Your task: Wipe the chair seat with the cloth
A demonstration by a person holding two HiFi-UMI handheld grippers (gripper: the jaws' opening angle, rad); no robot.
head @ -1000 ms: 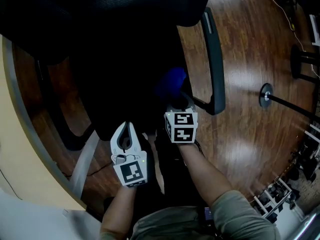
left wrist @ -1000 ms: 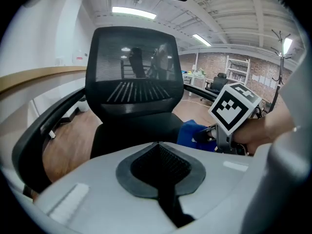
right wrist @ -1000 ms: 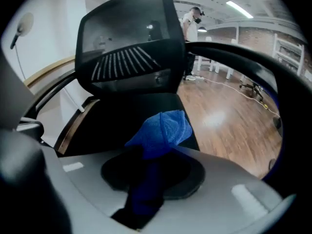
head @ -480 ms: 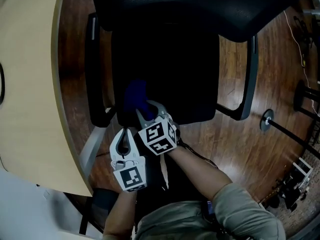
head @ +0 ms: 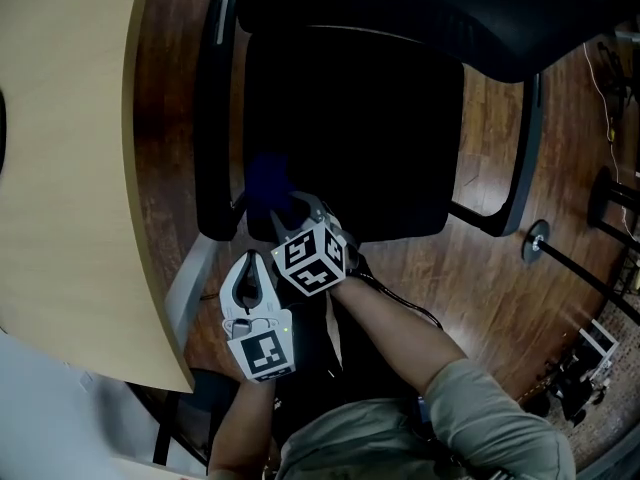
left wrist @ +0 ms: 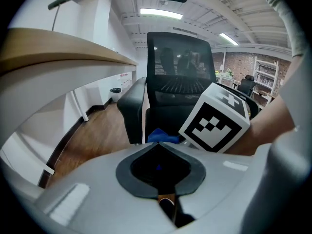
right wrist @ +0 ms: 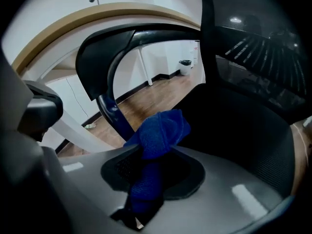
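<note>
Head view: the crumpled blue cloth (head: 267,182) sits at the front left corner of the black office-chair seat (head: 370,138), beside the pale wooden desk (head: 70,168). The right gripper (head: 288,211) reaches it; the left gripper (head: 256,256) hangs just behind.

Left gripper view: its jaws meet on nothing, and the marker cube (left wrist: 214,123) of the right gripper blocks much of the seat.

Right gripper view: the jaws pinch the cloth under the black curved armrest (right wrist: 109,62).

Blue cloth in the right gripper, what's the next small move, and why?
Probably sweep it across the chair seat toward the far armrest. The right gripper is shut on the blue cloth, which sits at the seat's front corner beside the near armrest, so most of the seat lies on the other side.
</note>
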